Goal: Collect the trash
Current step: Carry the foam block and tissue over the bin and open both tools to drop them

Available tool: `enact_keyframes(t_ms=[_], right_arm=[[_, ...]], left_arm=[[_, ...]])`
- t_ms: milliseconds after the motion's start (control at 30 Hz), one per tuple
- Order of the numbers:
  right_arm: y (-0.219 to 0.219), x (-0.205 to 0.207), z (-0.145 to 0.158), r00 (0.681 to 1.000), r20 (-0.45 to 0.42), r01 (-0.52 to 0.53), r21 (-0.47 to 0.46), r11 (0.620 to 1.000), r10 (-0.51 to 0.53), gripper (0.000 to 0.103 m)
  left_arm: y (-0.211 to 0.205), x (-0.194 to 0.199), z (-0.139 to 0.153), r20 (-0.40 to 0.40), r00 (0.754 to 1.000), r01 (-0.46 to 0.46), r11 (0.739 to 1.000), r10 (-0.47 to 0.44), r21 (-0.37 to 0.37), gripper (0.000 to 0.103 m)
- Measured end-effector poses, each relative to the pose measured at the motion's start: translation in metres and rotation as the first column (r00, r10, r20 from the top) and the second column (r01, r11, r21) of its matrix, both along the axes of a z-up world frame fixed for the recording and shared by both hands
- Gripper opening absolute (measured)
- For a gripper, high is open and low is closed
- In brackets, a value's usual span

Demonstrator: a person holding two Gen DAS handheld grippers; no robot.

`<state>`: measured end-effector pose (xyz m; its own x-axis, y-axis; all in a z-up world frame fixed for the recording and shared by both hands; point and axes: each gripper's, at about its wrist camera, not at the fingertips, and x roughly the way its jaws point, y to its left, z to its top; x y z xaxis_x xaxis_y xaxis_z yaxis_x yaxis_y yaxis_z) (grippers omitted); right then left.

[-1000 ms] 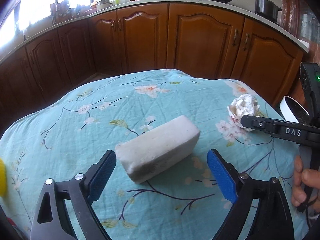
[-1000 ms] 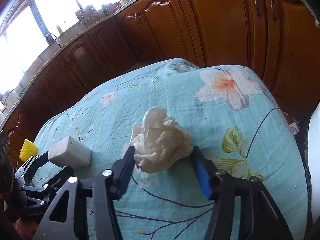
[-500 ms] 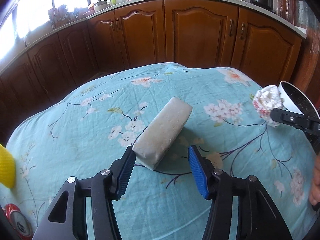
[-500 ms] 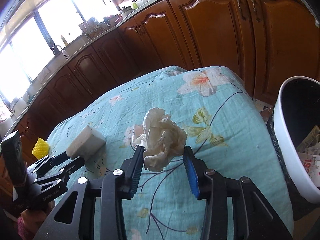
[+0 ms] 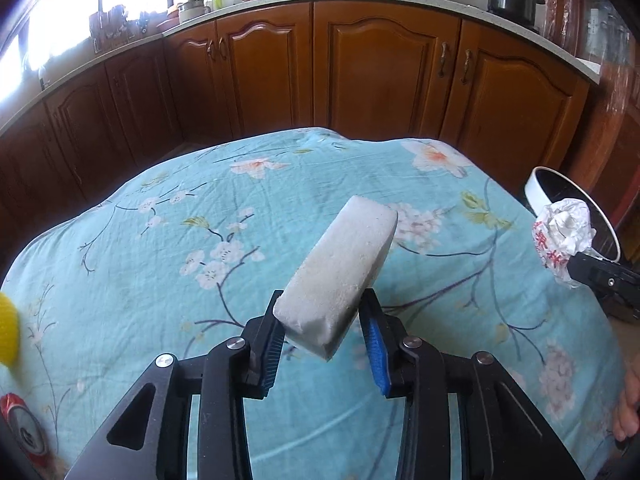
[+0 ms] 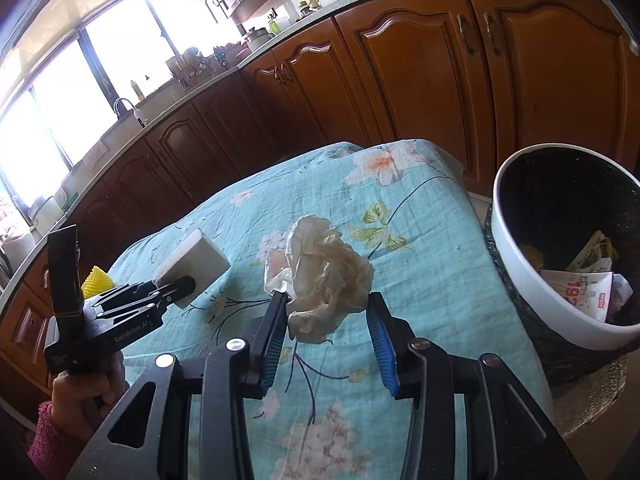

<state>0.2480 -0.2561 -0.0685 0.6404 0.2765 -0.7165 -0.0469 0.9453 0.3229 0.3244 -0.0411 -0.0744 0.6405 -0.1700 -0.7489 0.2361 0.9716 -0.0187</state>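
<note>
My left gripper pinches the near end of a white rectangular foam block, lifted clear above the floral-clothed table; light and stiff, it likely levers, so I'd hold nearer mid-length. My right gripper squeezes a soft crumpled paper ball beside the white-rimmed trash bin.

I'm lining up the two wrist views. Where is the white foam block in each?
Left wrist: foam block at centre, held in the left gripper.
Right wrist: foam block at left, in that same gripper.
Shared landmark: white bin at right.
</note>
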Motion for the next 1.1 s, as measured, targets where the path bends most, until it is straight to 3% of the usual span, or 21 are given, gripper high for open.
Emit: enact_keyframes(t_ms=[400,1100], right_arm=[[-0.055,-0.059,0.023,0.993,0.064,0.099,-0.051,0.994,-0.096,0.041],[-0.130,-0.095,0.043,0.963,0.112,0.252,-0.046,0.967,-0.245,0.041]], left_arm=[[-0.071,-0.066,0.031,0.013,0.996,0.092,0.992,-0.091,-0.086,0.036],[-0.170,-0.069,0.041,-0.005,0.969,0.248,0.967,-0.249,-0.065,0.038]])
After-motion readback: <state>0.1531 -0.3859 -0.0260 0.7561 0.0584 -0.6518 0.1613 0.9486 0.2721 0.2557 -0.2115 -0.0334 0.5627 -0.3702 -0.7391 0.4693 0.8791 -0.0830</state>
